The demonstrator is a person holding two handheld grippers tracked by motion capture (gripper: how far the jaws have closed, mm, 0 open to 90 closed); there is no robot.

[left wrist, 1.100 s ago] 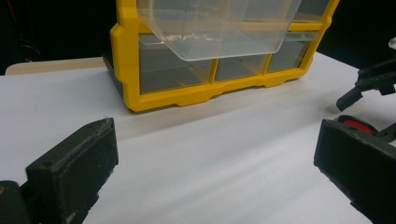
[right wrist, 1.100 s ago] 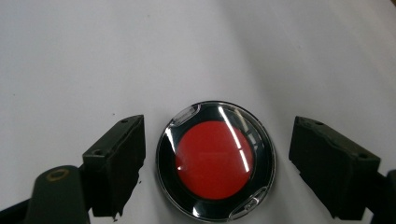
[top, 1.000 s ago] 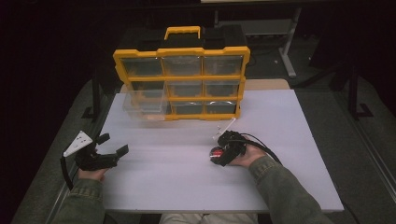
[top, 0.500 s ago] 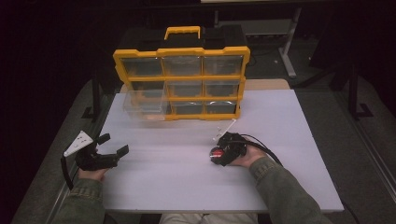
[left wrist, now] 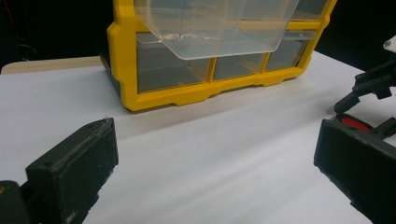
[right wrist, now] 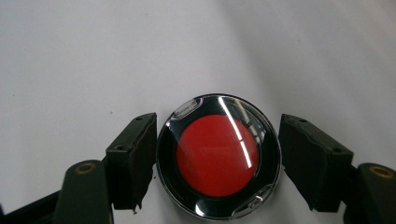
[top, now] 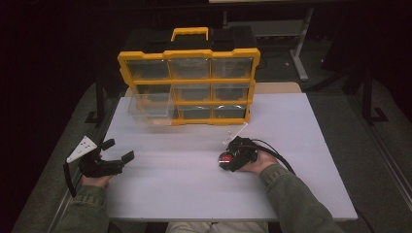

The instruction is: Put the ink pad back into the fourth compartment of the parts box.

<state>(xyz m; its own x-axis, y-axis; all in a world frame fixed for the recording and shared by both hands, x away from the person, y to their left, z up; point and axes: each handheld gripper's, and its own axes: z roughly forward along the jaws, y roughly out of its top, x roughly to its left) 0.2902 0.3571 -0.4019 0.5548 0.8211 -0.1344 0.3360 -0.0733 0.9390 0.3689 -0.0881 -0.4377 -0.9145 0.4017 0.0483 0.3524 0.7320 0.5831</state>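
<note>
We have the right tongs (right wrist: 217, 158) lowered over a round red-centred compact (right wrist: 218, 156) that lies flat on the white counter (top: 194, 189). The jaws stand on either side of its rim: the left jaw is touching or nearly touching, while the right jaw shows a small gap. We judge the tongs as parted around the compact, not yet clamped on it. Straddling the disc at its widest line lets the pads close squarely on the rim rather than slip off the glossy lid. In the high view the right tongs (top: 232, 156) sit near the middle of the counter, with the hand behind them and the cable trailing back.

We hold the left tongs (left wrist: 210, 172) wide apart and empty, low over the counter near its left edge (top: 111, 158). They point toward the organiser and keep out of the working hand's path.

Beyond both, a yellow drawer organiser (top: 189, 85) stands upright at the far edge. One clear drawer (top: 150, 109) is pulled out at its lower left. We judge this drawer to be the likely destination for the compact, left extended so that it can be dropped in from above.
</note>
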